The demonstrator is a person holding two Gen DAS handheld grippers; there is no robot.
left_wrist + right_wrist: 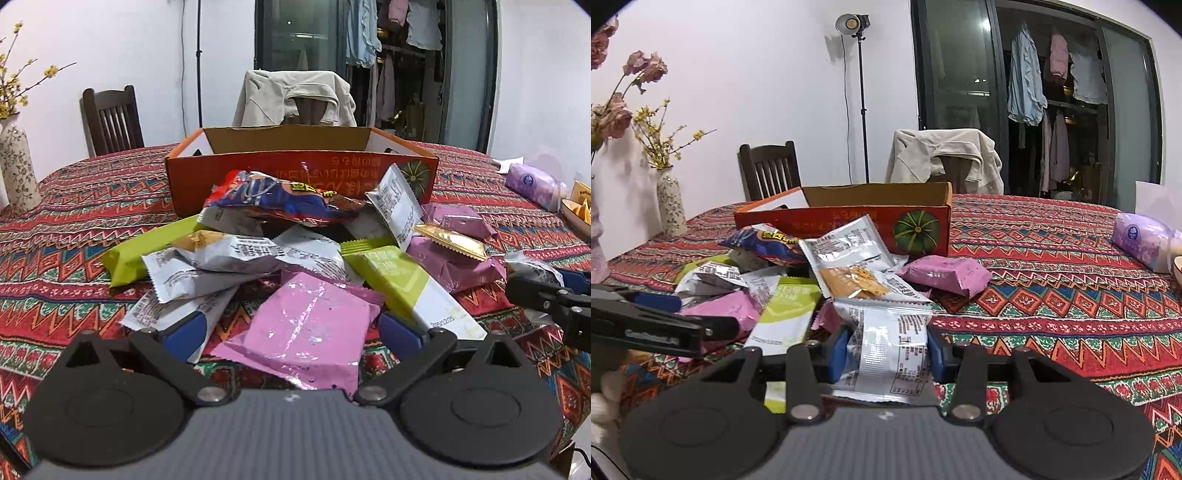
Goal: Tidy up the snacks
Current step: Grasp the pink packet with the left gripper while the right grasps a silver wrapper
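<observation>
glossy foil snack wrappers [306, 328], matt cardboard box [258, 173]

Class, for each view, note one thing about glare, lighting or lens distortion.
Left wrist view: glare streaks the pink packet; fisheye bends the table edge. Right wrist view: a studio lamp shines at the lens; corners vignette dark.

A dark wooden chair [770, 168] stands behind the table, and a second chair has a cream jacket [947, 155] hanging over it. A spotted vase [670, 206] holds yellow flowers. A lamp on a tall stand [853, 26] is by the wall, clothes [1027, 92] hang behind the glass door, and a purple tissue pack [1141, 243] lies on the patterned tablecloth [1052, 258].
</observation>
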